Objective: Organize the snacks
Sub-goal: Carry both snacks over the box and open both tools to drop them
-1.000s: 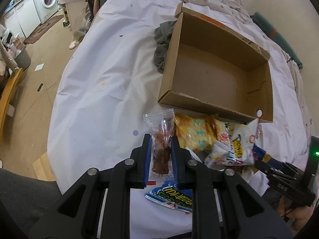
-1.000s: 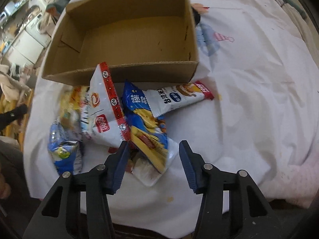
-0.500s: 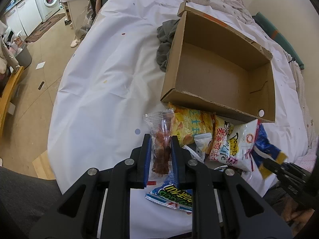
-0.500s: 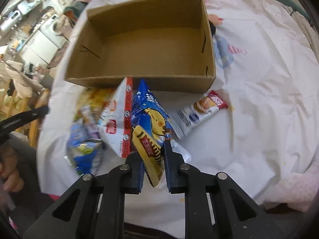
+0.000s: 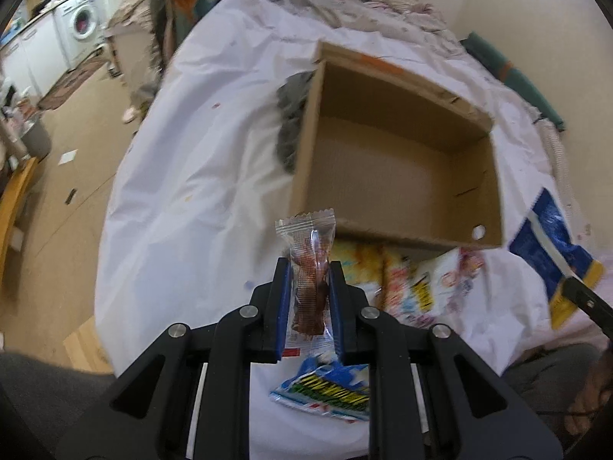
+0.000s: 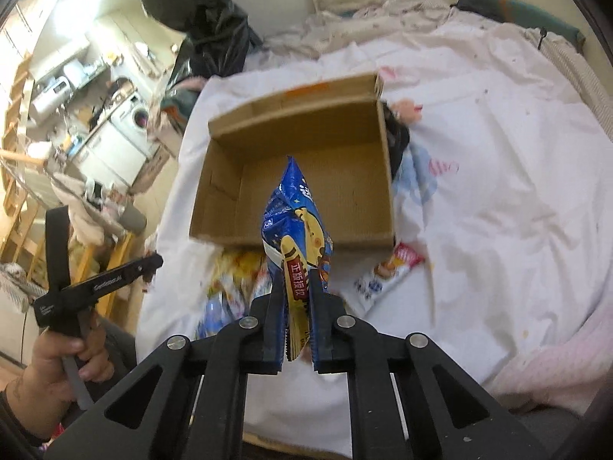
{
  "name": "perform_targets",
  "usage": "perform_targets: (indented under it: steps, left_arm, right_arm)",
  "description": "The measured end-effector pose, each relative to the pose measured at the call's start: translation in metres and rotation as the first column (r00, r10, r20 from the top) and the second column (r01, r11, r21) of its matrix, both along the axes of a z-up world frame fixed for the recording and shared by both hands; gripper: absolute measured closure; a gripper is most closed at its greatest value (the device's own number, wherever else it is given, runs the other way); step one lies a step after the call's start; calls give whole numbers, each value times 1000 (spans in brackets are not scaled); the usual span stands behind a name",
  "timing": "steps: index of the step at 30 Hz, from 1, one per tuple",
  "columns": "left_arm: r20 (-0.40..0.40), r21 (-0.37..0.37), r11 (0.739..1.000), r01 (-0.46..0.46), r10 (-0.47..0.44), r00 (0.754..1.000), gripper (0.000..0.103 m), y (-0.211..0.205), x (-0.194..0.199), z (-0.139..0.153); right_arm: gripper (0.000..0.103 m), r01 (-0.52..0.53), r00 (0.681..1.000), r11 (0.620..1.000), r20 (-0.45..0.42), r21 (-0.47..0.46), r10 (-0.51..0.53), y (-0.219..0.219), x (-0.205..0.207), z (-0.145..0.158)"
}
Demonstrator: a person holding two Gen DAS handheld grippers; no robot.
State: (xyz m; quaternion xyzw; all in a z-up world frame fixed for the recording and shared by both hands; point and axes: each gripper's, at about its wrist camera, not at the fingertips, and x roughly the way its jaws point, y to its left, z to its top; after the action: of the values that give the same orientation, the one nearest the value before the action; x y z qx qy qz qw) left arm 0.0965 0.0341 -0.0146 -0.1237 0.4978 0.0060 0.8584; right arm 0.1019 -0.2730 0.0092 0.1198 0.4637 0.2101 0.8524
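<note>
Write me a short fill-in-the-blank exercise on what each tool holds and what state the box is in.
1. The left tool is shut on a clear wrapper holding a ____ snack stick.
2. The right tool is shut on a crinkled ____ foil packet with a yellow cartoon figure.
3. The open brown cardboard box on the white sheet is ____ inside.
4. The green and blue flat packet lies ____ the box.

Missing words: brown; blue; empty; outside
</note>
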Motion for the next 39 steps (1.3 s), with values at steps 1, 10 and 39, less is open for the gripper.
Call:
perform_targets:
  steps: [1,10,39]
  left_arm:
    - [7,-12,1000,15,-14,1000,87,-1,5,7]
    - [99,1,987,162,-162,982,87,-25,60,45]
    - [51,129,980,154,-162,986,85,-55,128,-18]
  right_arm:
    - [93,7,1000,1000,6,8,-7,-2,5,2]
    - [93,48,998,999,33,21,-49,0,60,3]
    - [93,86,995,985,-36,-152,-92,27,130,-67]
